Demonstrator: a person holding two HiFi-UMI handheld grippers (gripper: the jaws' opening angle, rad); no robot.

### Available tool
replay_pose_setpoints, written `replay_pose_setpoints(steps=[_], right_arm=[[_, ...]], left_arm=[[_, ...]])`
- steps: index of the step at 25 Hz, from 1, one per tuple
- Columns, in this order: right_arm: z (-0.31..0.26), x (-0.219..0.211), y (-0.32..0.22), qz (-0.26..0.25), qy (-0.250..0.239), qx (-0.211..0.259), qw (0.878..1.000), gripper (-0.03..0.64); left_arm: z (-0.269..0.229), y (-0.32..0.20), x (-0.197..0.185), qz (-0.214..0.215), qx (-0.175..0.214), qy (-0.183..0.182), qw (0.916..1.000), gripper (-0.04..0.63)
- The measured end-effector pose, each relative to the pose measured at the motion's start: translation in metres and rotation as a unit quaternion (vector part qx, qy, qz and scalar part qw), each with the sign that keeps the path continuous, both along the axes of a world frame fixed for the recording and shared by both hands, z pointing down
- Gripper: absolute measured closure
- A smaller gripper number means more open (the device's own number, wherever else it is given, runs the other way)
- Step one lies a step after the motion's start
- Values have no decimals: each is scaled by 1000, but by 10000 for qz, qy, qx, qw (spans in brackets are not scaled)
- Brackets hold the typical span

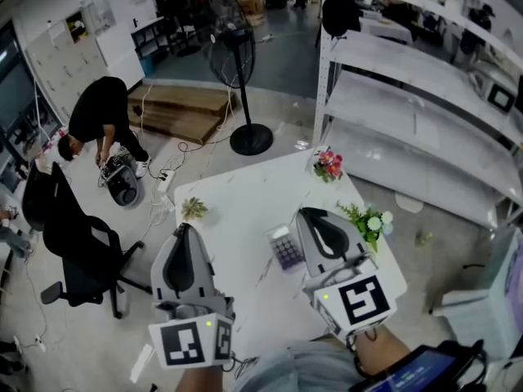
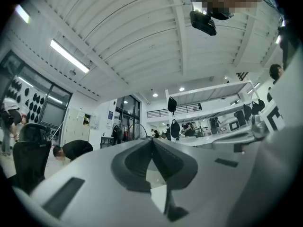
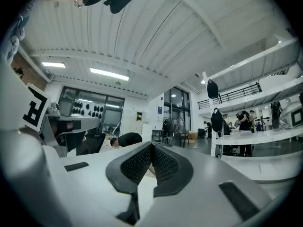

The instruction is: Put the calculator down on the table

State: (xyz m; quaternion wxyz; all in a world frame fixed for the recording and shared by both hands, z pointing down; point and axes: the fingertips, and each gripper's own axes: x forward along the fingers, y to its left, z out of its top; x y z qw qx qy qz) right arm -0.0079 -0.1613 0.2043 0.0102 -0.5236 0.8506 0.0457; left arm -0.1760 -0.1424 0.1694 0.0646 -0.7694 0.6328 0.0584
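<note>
Table (image 1: 245, 207): white, lay beneath both grippers.
Right gripper (image 1: 307, 214): jaws pressed together, nothing between them.
Left gripper (image 1: 186, 229): jaws likewise closed, empty.
Calculator (image 1: 286, 250): flat on the table, just left of the right gripper, unheld.
Markers (image 1: 364, 299): black-and-white square codes on each gripper's cube.

a white counter (image 1: 245, 211) stands on a pale floor (image 1: 98, 333). beyond its far edge are a black pedestal fan (image 1: 233, 51) and what looks like a low wooden platform (image 1: 184, 109). white shelving (image 1: 409, 121) runs along the right. on the left are a black office chair (image 1: 78, 243) and a person (image 1: 102, 117) bending down. overhead is a ribbed white ceiling (image 2: 142, 41) with strip lights (image 2: 69, 56).
</note>
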Motion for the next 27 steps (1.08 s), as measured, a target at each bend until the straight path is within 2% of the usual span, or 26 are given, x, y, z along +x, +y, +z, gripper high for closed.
replay_pose_setpoints(steps=[5,27], right_arm=[[-4,-2,6,16,40,86,10000,600],[0,-4,1,10,8,70,10000,600]], left_arm=[[-2,3,2,52,31,98,9999,588],[6,-1,6,120,26,61,9999,588]])
